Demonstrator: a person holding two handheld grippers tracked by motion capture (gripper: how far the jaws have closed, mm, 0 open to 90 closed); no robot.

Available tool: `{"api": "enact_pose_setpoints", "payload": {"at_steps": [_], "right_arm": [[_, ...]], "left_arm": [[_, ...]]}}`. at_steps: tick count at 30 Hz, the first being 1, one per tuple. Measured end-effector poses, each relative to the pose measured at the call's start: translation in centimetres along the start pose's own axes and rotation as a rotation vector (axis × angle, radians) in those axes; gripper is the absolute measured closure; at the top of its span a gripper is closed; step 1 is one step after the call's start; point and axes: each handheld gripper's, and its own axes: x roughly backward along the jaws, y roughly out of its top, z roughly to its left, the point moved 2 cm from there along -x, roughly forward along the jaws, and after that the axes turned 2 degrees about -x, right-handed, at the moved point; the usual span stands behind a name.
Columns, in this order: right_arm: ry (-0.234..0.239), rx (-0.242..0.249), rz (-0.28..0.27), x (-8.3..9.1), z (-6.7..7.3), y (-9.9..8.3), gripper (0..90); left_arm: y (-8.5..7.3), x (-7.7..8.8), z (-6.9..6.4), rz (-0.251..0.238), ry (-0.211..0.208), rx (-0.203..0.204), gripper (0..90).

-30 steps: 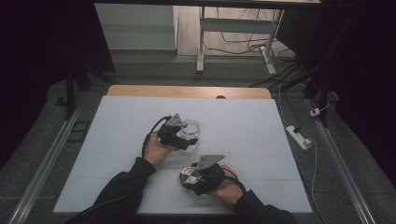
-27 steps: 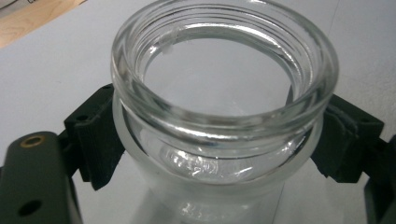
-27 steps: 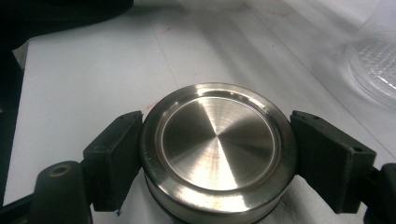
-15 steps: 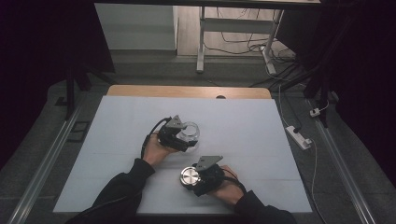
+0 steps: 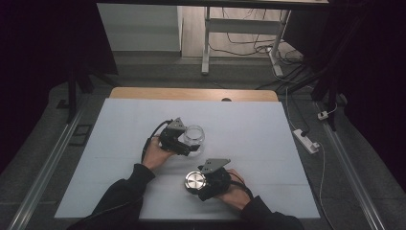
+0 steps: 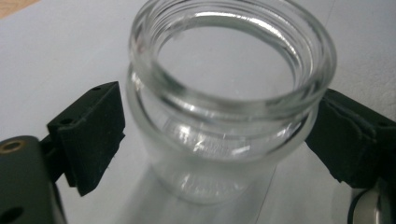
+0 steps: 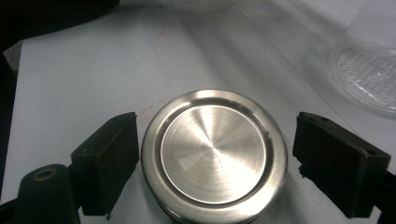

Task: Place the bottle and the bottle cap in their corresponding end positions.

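1. Left gripper view: clear round glass jar [image 6: 232, 100] upright on white table [image 5: 119, 124], between spread jaws of left gripper [image 5: 178, 140].
2. Round brushed-metal lid [image 7: 214, 155] flat between spread jaws of right gripper [image 5: 207, 182].
3. Risk: uneven squeeze, slipping glass or tipping lid.

The person wore dark long sleeves [image 5: 125, 190] reaching to the wrists. Each hand carried a black two-jaw gripper: the left gripper [image 5: 184, 142] and the right gripper [image 5: 203, 184] both bore a grey three-cornered plate [image 5: 214, 164] on top. A black cable [image 5: 152, 135] looped from the left one. The jaws ended in blocky black pads [image 7: 108, 161] with small round holes, and a brass-coloured screw [image 6: 11, 145] sat in the dark body.
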Motion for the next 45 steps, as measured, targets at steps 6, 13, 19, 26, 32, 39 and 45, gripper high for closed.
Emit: {"api": "enact_pose_setpoints", "payload": {"at_steps": [6, 13, 19, 26, 32, 39, 45], "right_arm": [[-0.006, -0.031, -0.026, 0.8, -0.2, 0.4, 11.3], [-0.026, -0.052, -0.034, 1.6, -0.6, 0.4, 8.6], [-0.041, -0.055, -0.04, 2.3, -0.9, 0.4, 5.7], [-0.043, -0.092, -0.047, 3.1, -1.4, 0.2, 2.0], [-0.048, -0.126, -0.05, 3.6, -1.7, 0.0, 0.0], [-0.061, -0.146, -0.061, 4.5, -1.9, -0.2, 0.0], [-0.088, -0.157, -0.055, 5.3, -2.2, -0.5, 0.0]], "left_arm": [[-0.7, 0.8, -0.1, 0.022, -0.025, 0.02, 3.2], [-1.4, 1.6, -0.8, 0.033, -0.041, 0.029, 1.0], [-2.0, 2.3, -1.9, 0.04, -0.047, 0.039, 0.0], [-2.6, 3.5, -3.0, 0.035, -0.057, 0.053, 0.0], [-3.2, 4.6, -3.9, 0.047, -0.058, 0.05, 0.0], [-3.8, 5.8, -4.8, 0.05, -0.059, 0.057, 0.0], [-4.6, 7.0, -5.6, 0.049, -0.053, 0.069, 0.0]]}}
